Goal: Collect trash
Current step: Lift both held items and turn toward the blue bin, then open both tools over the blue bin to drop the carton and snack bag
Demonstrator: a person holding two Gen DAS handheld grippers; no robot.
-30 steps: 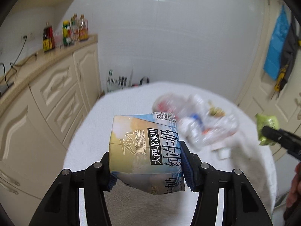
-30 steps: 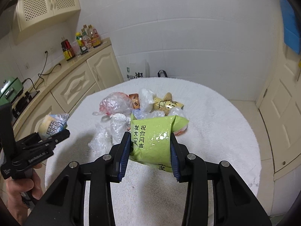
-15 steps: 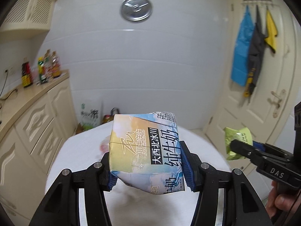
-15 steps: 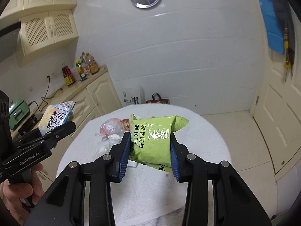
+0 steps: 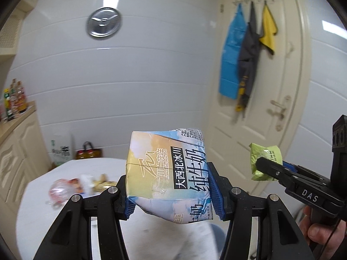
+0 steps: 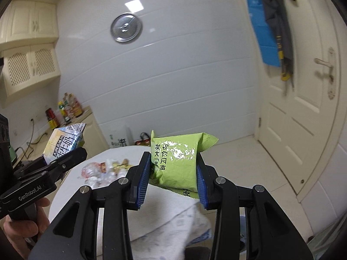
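Note:
My left gripper (image 5: pixel 172 191) is shut on a crumpled milk carton (image 5: pixel 167 173) with blue, yellow and black print, held up in the air over the near edge of the round white table (image 5: pixel 43 205). My right gripper (image 6: pixel 173 184) is shut on a green snack packet (image 6: pixel 176 164), also raised. The carton also shows in the right wrist view (image 6: pixel 65 144), and the packet in the left wrist view (image 5: pixel 263 162). A heap of leftover trash (image 5: pixel 80 184) lies on the far part of the table: clear plastic, a red-tinted bag, brown wrappers.
Cream cabinets with bottles (image 6: pixel 65 110) run along the left wall. A white door (image 5: pixel 271 108) with hung aprons and cloths stands on the right. Bags (image 5: pixel 86 153) sit on the floor behind the table. A round metal disc (image 5: pixel 103 25) hangs on the wall.
Both grippers have lifted and tilted upward with their loads. The table and trash heap have dropped lower in view, and more wall and door show.

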